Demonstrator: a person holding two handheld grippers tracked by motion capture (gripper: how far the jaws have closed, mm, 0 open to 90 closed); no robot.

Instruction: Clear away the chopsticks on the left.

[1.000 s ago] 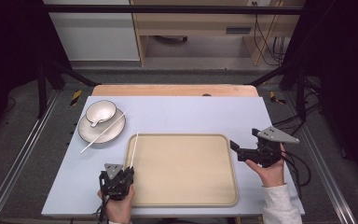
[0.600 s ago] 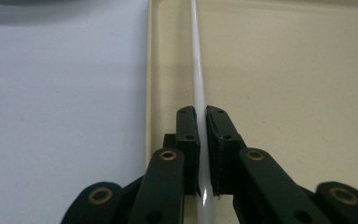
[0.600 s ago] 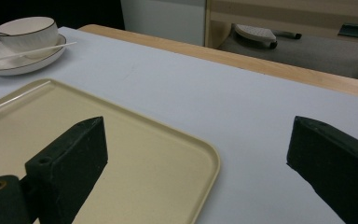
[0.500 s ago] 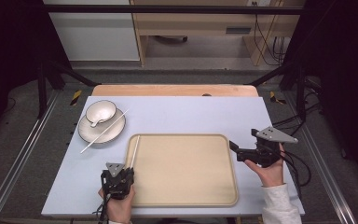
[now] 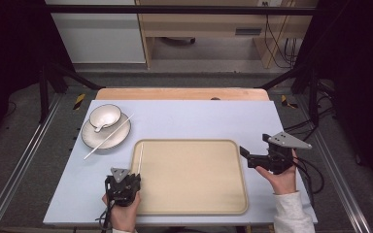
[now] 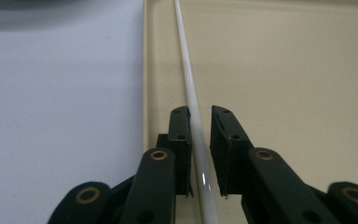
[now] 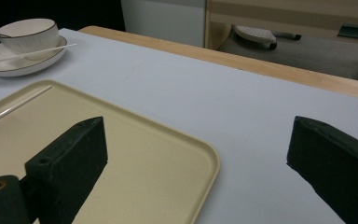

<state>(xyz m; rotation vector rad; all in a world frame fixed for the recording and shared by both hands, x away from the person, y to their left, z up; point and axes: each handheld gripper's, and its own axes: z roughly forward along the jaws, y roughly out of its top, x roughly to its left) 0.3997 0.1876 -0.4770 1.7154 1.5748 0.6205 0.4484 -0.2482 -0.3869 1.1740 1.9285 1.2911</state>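
Note:
A white chopstick [image 5: 139,158] [image 6: 186,70] lies along the left inner edge of a beige tray [image 5: 194,179]. My left gripper [image 5: 135,175] [image 6: 199,112] sits at the tray's near left corner. Its jaws stand narrowly apart on either side of the chopstick's near end; the left jaw touches it and a small gap shows at the right jaw. A second chopstick [image 5: 108,137] rests across a white plate [image 5: 90,141] that holds a white bowl [image 5: 105,116]. My right gripper [image 5: 246,158] [image 7: 196,128] hovers wide open over the tray's right edge, holding nothing.
The tray, plate and bowl sit on a pale blue mat [image 5: 199,119] over a wooden table [image 5: 175,93]. Metal frame rails [image 5: 24,160] run along both sides. The bowl [image 7: 28,30] and plate stand at the far left in the right gripper view.

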